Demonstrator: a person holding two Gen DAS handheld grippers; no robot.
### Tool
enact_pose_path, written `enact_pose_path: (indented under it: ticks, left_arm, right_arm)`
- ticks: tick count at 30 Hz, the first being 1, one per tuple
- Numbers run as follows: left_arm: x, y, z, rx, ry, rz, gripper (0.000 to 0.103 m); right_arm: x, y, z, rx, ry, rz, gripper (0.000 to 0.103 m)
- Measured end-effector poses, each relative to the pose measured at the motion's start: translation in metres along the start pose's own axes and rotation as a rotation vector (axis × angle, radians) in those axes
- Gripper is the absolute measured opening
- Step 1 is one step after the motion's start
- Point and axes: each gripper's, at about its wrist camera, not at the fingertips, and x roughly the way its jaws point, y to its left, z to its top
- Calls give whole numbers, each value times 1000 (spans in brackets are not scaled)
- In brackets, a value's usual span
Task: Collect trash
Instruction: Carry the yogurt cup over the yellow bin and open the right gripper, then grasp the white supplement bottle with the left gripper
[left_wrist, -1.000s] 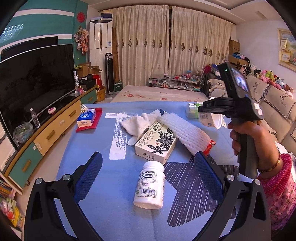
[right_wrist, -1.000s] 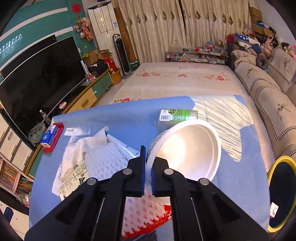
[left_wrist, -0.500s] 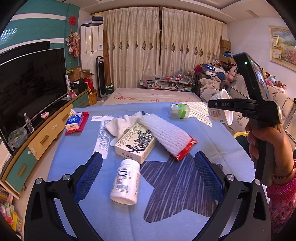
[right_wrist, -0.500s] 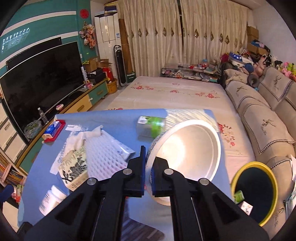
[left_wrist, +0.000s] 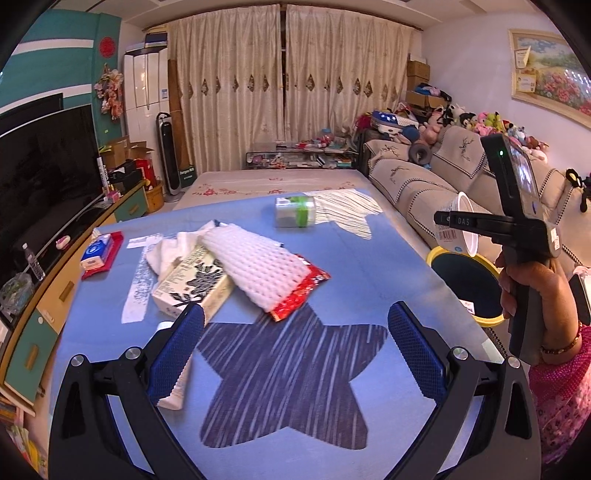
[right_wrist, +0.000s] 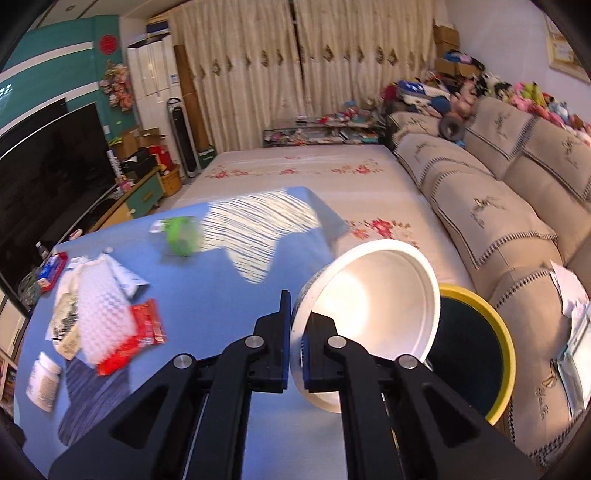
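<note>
Above the yellow-rimmed bin (right_wrist: 495, 373), beside the blue table (left_wrist: 369, 280), a round white paper bowl (right_wrist: 376, 317) is clamped by its thin rim in the right gripper (right_wrist: 295, 354). The bowl is smooth inside, printed outside, and tilted on its side, its mouth turned toward the sofa (right_wrist: 491, 206). A second ago it was held over the table; now it is past the edge. The left gripper (left_wrist: 295, 354) is held wide apart, with nothing between its textured blue pads (left_wrist: 177, 350).
</note>
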Motion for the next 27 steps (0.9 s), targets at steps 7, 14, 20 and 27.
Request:
enact_pose_path:
  ticks: [7, 14, 20, 27]
  left_arm:
    - [9, -27, 3, 41, 16, -13, 98]
    - [18, -33, 5, 52, 34, -17, 98]
    - [18, -30, 4, 47, 37, -20, 98]
    - [8, -9, -3, 29, 43, 5, 98]
  right_arm:
    - [41, -84, -7, 142, 91, -47, 5]
    - [77, -129, -20, 205, 182, -87, 21]
    - [70, -144, -27, 243, 182, -93, 31]
    - [32, -121, -36, 222, 134, -47, 40]
